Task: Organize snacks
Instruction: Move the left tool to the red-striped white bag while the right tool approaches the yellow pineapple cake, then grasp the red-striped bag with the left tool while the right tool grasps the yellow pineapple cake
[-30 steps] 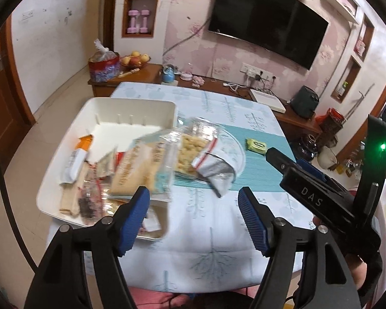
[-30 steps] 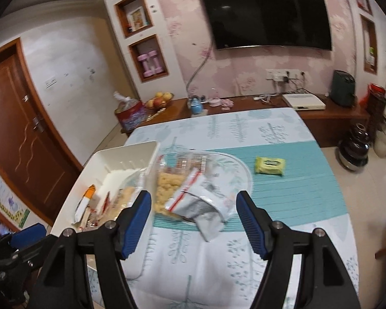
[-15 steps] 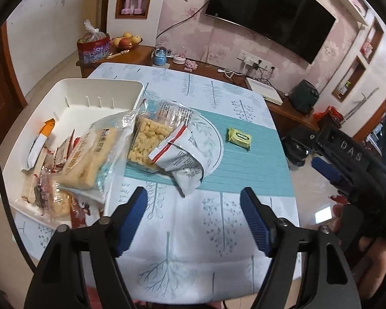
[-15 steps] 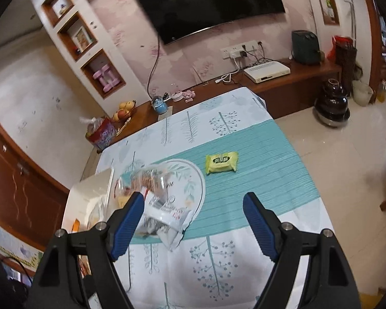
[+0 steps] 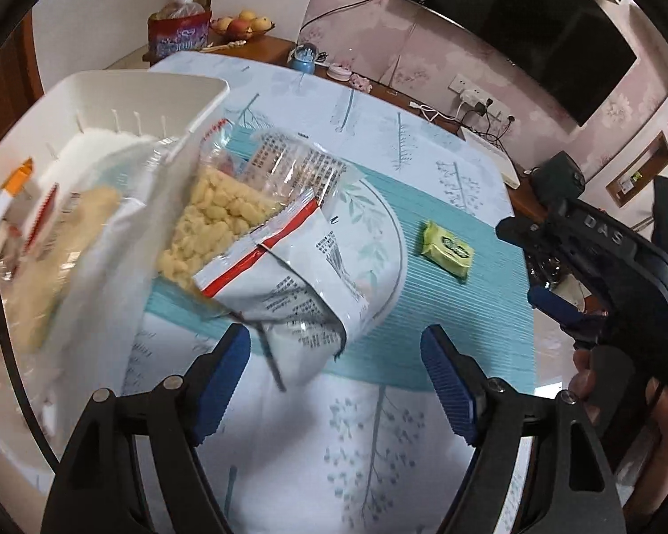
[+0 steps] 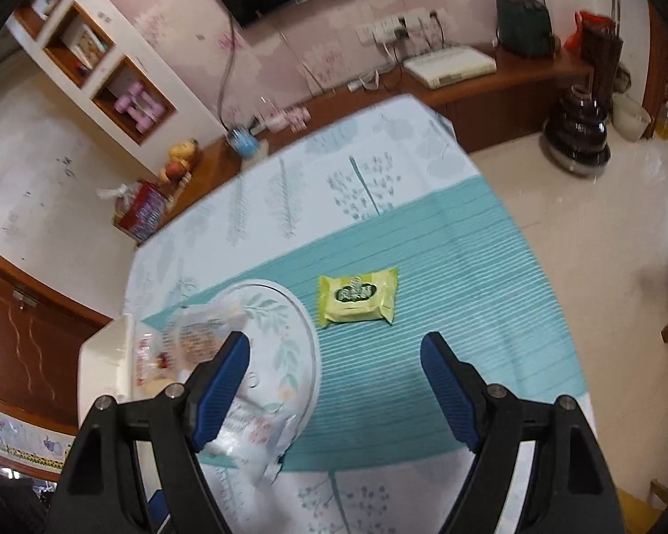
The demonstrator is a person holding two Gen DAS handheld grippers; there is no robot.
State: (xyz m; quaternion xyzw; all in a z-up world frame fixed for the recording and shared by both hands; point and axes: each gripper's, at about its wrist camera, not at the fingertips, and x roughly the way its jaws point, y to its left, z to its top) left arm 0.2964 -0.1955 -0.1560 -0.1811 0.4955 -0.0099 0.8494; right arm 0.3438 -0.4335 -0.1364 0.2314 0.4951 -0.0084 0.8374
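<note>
Both your left gripper (image 5: 335, 351) and right gripper (image 6: 335, 358) gape empty; pinch the light, crinkly yellow snack packet (image 6: 357, 296) by its sealed edge.

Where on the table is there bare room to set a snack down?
Free: the teal striped mat right of the yellow-green packet, and the white leaf-print cloth at the near edge. Crowded: the white plastic bin and the clear bag of puffs overlapping the round plate.

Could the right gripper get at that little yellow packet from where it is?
Probably yes. The yellow packet lies alone on the teal mat, just ahead of the open right gripper, nothing between them.
</note>
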